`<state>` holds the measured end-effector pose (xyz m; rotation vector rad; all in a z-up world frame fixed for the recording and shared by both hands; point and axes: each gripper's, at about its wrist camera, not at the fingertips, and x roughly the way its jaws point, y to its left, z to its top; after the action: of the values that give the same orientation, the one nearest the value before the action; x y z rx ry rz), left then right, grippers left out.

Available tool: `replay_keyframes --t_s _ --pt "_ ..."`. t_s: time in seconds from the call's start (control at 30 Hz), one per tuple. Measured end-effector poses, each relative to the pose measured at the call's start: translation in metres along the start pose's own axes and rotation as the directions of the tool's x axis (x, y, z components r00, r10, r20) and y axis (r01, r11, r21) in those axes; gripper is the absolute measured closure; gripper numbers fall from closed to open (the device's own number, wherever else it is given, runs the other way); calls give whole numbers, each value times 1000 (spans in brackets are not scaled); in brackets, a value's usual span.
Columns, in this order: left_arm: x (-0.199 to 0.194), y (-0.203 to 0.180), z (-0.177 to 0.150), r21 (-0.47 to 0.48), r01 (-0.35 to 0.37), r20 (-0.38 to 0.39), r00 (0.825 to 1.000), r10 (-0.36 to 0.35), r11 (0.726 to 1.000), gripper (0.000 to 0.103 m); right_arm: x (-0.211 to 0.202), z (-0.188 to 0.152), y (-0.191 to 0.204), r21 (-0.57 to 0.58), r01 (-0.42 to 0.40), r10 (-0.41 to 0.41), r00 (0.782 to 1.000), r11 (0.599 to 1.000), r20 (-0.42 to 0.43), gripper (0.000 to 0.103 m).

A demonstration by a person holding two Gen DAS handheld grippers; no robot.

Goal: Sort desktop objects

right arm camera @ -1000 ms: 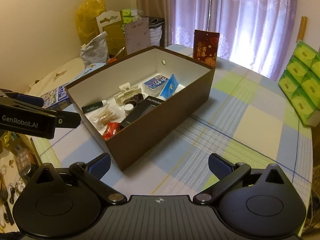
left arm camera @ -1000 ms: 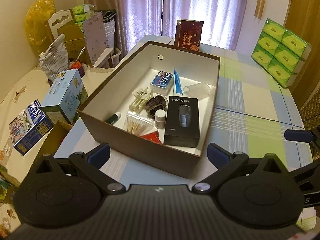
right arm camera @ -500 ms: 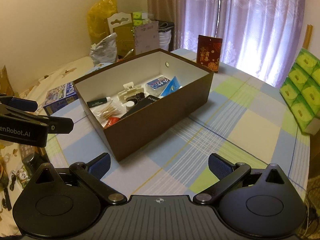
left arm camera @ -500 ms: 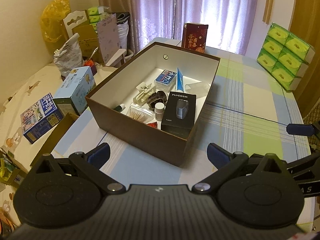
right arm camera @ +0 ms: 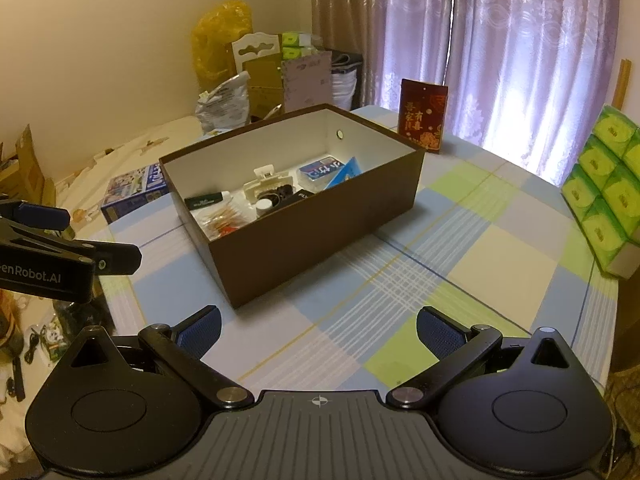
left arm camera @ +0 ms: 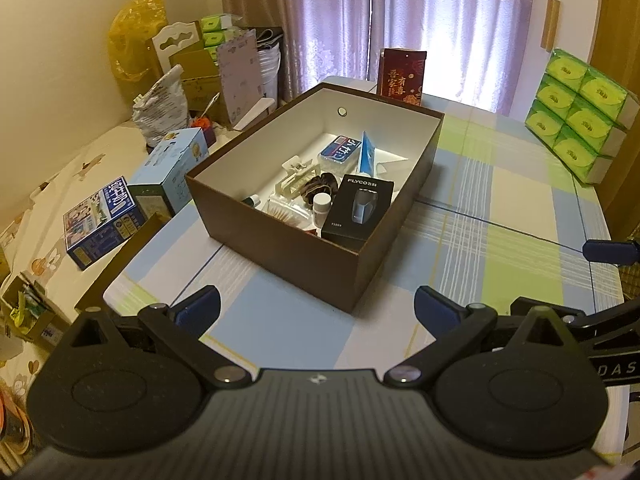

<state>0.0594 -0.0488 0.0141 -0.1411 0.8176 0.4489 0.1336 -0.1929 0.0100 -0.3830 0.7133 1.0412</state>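
A brown cardboard box with a white inside stands on the checked tablecloth. Inside lie a black FLYCO shaver box, a blue packet, a blue tube, a white hair claw, a dark scrunchie, a small white bottle and a bag of cotton swabs. My left gripper hangs open and empty in front of the box's near corner. My right gripper is open and empty too, over the cloth before the box.
A red gift box stands behind the brown box. Green tissue packs are stacked at the table's right edge. Left of the table, lower down, lie blue cartons, bags and cardboard. The other gripper shows at each view's side.
Both grippers have drawn back from the box, which now looks smaller and farther away. Both stayed open and empty. The box's contents have not moved.
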Motion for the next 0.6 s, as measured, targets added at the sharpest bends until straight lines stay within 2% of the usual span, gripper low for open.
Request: replay_keyframes --t_s 0.6 --pt "-13 -12 -11 -13 -35 5 999 36 999 1 -9 -10 -9 -14 -34 34 999 999 -3 2"
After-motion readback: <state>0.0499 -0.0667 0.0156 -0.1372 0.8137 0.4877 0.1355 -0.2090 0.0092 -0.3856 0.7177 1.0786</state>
